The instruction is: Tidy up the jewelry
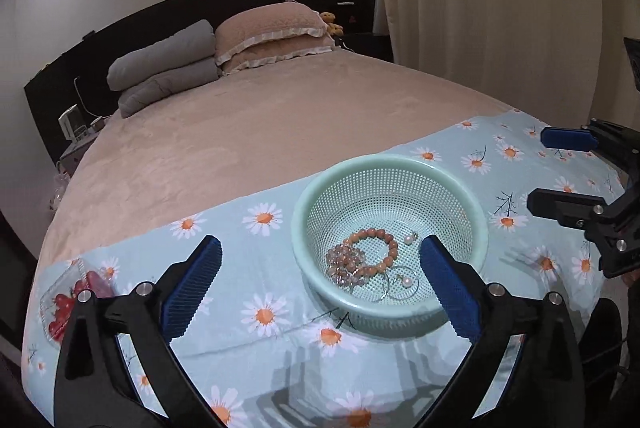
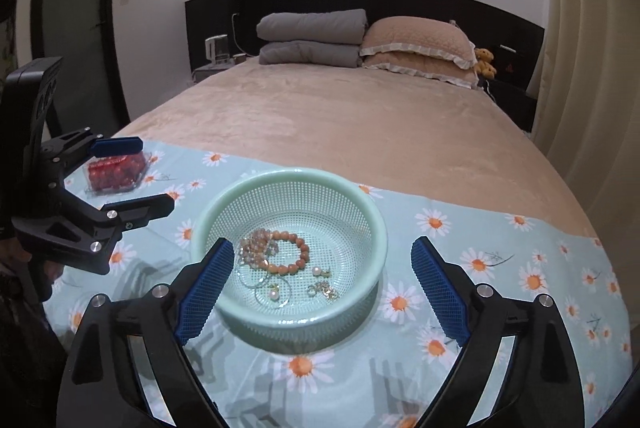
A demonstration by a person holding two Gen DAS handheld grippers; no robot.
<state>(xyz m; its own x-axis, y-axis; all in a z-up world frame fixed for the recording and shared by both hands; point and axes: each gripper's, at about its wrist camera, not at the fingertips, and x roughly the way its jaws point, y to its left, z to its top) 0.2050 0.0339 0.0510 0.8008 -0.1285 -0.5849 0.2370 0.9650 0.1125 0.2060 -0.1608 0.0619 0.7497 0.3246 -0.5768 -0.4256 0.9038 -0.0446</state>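
Both grippers spread wide, nothing between the jaws. Left gripper [image 1: 320, 284] hangs over the daisy-print cloth [image 1: 256, 211] on the bed [image 1: 240, 115], its right finger overlapping the near wall of the mint basket [image 1: 390, 163] in the left wrist view; contact there can't be told. Right gripper [image 2: 322, 286] sits just in front of the same basket [image 2: 292, 173], its left finger crossing the rim in its own view.

Jewelry is all inside the basket: orange bead bracelet [image 2: 290, 254], a paler crystal bead strand [image 2: 254, 248] tangled against it, thin hoop earrings with a pearl [image 2: 274, 292], a small pearl earring [image 2: 317, 271], a gold piece [image 2: 326, 290] near the front wall. Clear box of red beads [image 2: 116, 171] lies apart on the cloth, far left, behind the left gripper.

Risks, as judgement:
- Bracelet and strand overlap; pinching one likely drags the other, or lifts both.
- Hoops are thin and flat on perforated mesh; pads may slide over them or snag a wire in a hole.
- Small pearl pieces could flick out if pinched off-centre, lost on the busy print or soft bedding.
- Basket is light and on soft bedding; a finger pushing the wall could tip or scoot it, scattering everything.
- Both grippers crowd the same basket; reaching together risks finger clash.
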